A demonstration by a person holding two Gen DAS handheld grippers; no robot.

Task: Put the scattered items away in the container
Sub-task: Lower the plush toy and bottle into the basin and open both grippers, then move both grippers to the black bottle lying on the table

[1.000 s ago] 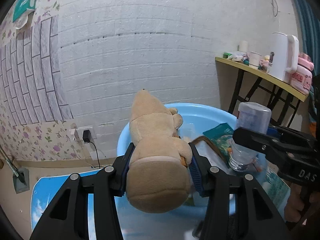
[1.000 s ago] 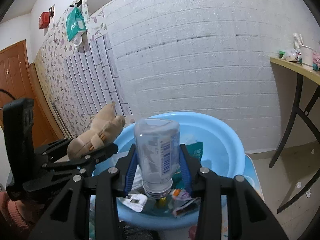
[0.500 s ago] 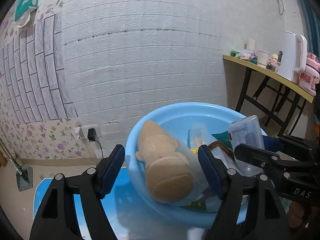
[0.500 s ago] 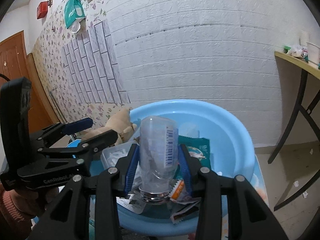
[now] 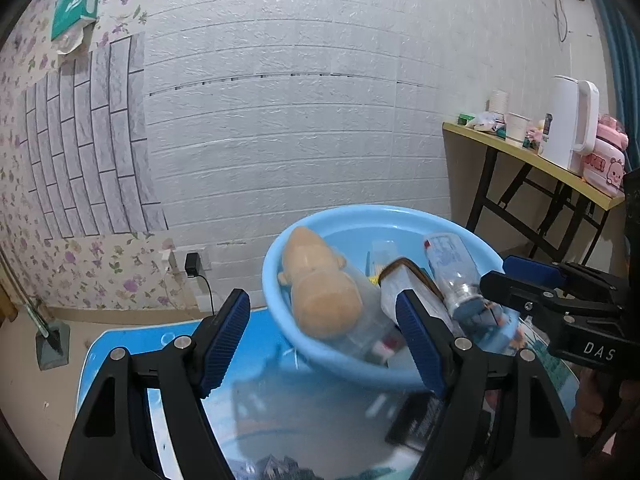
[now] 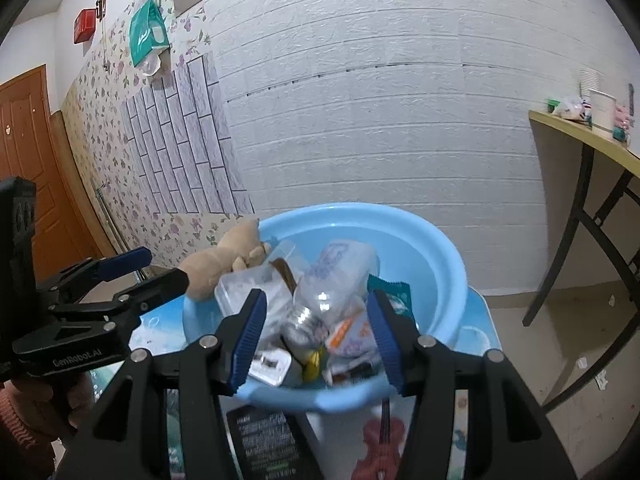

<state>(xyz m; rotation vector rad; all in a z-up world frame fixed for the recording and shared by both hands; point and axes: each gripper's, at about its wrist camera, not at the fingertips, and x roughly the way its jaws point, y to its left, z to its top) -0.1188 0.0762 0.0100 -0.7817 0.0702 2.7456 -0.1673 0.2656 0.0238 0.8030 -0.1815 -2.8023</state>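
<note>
**Operator:** Blue basin sits straight ahead of both claws, on the small blue table, already heaped with things. My left claw is spread wide and holds nothing. My right claw is also wide apart and empty.

**Listener:** What lies in the basin?

**Operator:** The tan plush toy rests against the rim on the left claw's left side, its head poking over the edge. The clear plastic bottle lies on its side just beyond my right claw's fingertips, cap end towards me. Snack wrappers and a clear box fill the gaps.

**Listener:** Anything left out?

**Operator:** A dark printed packet lies on the table below my right claw, outside the basin. Part of it is hidden by the claw's frame.

**Listener:** How will you take it well?

**Operator:** I judge it flat and thin, so I would tip the right claw downward, catch one edge, and lift clear of the rim before letting go, keeping the left claw out of the way.
</note>
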